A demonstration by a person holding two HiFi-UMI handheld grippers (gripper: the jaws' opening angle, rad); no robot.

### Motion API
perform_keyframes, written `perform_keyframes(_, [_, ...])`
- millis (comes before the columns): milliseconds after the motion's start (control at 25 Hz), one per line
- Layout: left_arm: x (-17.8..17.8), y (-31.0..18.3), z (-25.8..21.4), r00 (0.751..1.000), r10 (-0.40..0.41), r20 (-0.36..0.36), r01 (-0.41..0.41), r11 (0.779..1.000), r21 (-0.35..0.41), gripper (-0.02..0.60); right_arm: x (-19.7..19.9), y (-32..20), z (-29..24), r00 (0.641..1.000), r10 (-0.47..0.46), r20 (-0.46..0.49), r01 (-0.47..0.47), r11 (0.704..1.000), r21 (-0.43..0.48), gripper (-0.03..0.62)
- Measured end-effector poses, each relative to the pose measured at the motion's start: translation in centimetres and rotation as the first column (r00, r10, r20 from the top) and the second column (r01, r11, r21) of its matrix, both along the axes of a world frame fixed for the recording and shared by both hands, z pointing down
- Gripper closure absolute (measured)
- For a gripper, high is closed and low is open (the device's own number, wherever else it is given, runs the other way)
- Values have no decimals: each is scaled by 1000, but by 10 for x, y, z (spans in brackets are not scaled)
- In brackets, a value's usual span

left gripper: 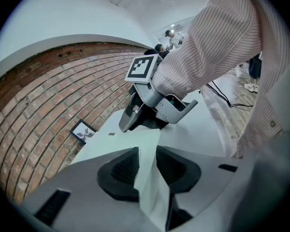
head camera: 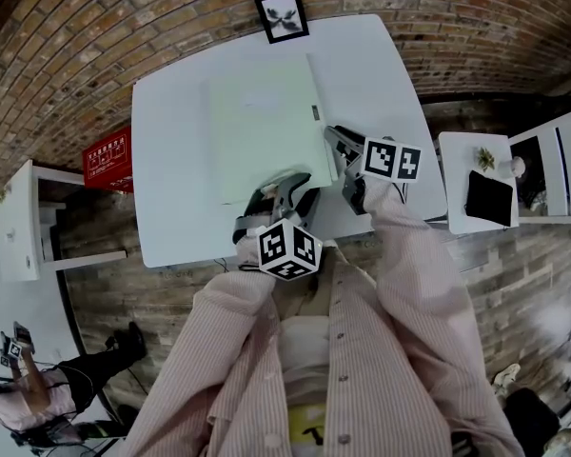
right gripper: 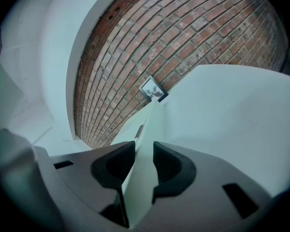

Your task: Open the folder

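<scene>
The right gripper (right gripper: 144,161) pinches a thin pale-green folder (right gripper: 147,129) edge-on between its black jaws. Beyond the folder, a small black-framed picture (right gripper: 153,90) stands against a red brick wall (right gripper: 193,28); right of the folder lies a white tabletop (right gripper: 232,110).

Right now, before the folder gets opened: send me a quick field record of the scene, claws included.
surface: white rectangular table
object: pale green paper folder, lying on the table, cover not yet swung open
left claw: closed on the folder's near edge, sheet between the pads
right claw: closed on the folder's right edge
other: black-framed picture at the table's far edge
</scene>
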State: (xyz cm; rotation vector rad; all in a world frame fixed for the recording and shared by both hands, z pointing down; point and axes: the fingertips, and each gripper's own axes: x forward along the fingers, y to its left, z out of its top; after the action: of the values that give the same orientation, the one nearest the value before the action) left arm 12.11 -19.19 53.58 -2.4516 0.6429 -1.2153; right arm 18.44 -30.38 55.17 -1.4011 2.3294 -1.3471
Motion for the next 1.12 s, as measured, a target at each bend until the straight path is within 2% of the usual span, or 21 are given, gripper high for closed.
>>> perform_keyframes(480, [0,3,-16,997,-40,-64,42,999,30,522,-3,-1,-1,998,-59,-30,58,998,-31,496])
perform_keyframes(1120, [-4,2,-30,991,-90,-104,96,994,58,557,-4,-1,0,994,-84,-65,82,996,-42,496])
